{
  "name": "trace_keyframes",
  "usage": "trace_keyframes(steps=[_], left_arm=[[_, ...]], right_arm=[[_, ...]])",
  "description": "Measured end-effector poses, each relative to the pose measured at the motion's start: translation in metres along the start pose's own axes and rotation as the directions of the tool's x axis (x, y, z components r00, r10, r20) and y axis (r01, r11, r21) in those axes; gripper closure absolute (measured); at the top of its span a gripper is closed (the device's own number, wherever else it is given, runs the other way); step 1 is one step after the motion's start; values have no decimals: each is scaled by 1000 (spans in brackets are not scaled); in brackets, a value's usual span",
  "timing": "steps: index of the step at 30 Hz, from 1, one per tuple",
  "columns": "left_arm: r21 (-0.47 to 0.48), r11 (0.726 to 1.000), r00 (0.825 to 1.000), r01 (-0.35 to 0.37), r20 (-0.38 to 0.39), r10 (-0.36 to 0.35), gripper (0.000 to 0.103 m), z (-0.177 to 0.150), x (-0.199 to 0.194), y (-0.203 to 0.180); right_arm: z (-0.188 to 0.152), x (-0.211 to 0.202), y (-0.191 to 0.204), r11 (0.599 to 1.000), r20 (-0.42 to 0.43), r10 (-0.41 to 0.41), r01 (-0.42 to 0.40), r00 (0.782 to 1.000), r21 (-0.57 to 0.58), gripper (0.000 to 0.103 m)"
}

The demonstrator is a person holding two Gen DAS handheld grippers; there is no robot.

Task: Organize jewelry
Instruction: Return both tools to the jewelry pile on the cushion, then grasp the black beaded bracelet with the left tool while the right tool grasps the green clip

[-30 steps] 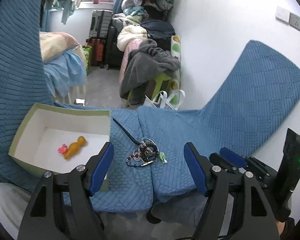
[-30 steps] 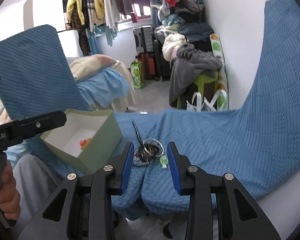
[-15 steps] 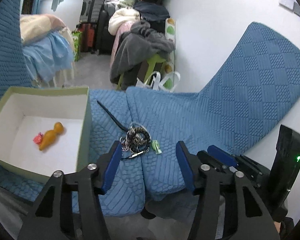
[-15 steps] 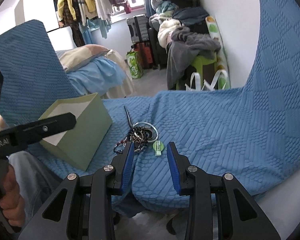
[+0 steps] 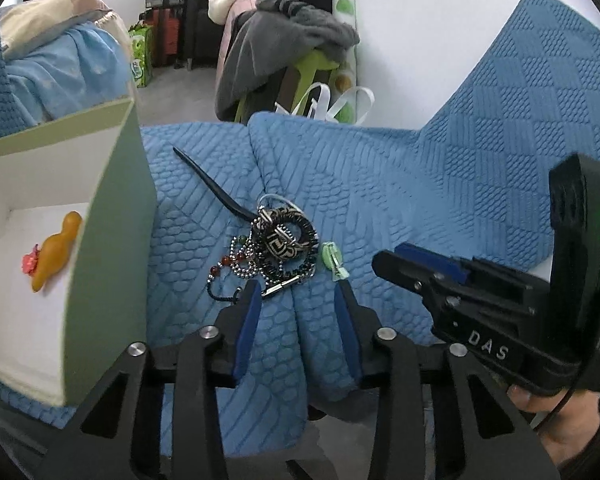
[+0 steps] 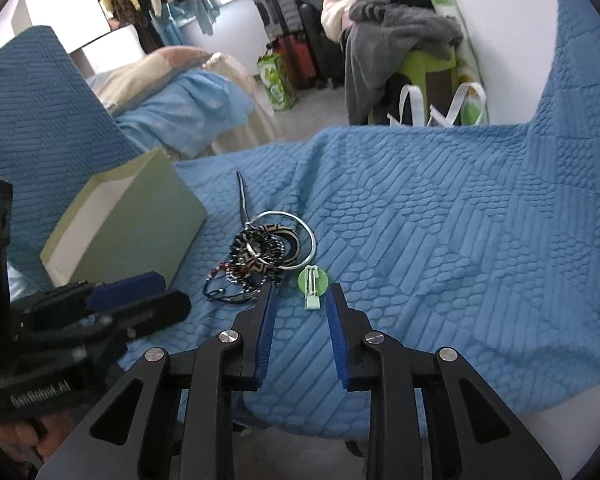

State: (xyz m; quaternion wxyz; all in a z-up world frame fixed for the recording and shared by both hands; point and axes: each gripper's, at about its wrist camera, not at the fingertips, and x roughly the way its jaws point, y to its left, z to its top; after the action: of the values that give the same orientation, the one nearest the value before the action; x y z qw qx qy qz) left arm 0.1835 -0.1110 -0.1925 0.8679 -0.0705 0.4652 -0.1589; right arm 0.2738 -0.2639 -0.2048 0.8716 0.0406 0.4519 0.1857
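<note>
A tangle of jewelry (image 5: 278, 246) lies on the blue quilted cover: patterned bangles, a silver ring bangle (image 6: 300, 236), beaded strands and a dark stick (image 5: 212, 188). A small green clip (image 5: 332, 264) lies just right of it, also in the right wrist view (image 6: 313, 282). My left gripper (image 5: 298, 290) is open, its fingertips just short of the pile's near edge. My right gripper (image 6: 302, 294) is open, its fingers on either side of the green clip's near end. An open green box (image 5: 112, 216) at the left holds an orange piece (image 5: 56, 248) and a pink piece (image 5: 30, 262).
The blue cover (image 6: 440, 240) spreads to the right and rises against the white wall. Beyond the cover's far edge are a bed (image 6: 188, 92), suitcases (image 6: 288, 52) and a green stool piled with clothes (image 6: 400, 36). The box also stands left of the pile in the right wrist view (image 6: 140, 220).
Both grippers have moved forward and down toward the jewelry pile. The left jaws have narrowed. The right gripper has come up around the green clip.
</note>
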Motion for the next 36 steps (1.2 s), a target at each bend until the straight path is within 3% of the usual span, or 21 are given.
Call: trace_keyframes(steps=[17,20,22,27,36], left_arm=[[-57,996,997,-64,-40,62,71,4,39,20],[-62,996,997,-69,-33,67,71,6,42,22],[-63,995,997,-72,-30,71,71,8,44,22],[-76,994,997,-76,-30,74,79,12,51,25],[-72,994,997,-78,-25,76,82,15,56,25]], right_arm=[[7,60,-2,996,-131,-30,19,991,-84,80],[6,61,2,992,-125,-58,43,990,-118,80],[7,61,2,993,-125,-60,46,990,-111,89],[8,59,-4,997,-128,-46,37,991,-73,89],[13,49,-17,998,-85,-64,63,994,-17,89]])
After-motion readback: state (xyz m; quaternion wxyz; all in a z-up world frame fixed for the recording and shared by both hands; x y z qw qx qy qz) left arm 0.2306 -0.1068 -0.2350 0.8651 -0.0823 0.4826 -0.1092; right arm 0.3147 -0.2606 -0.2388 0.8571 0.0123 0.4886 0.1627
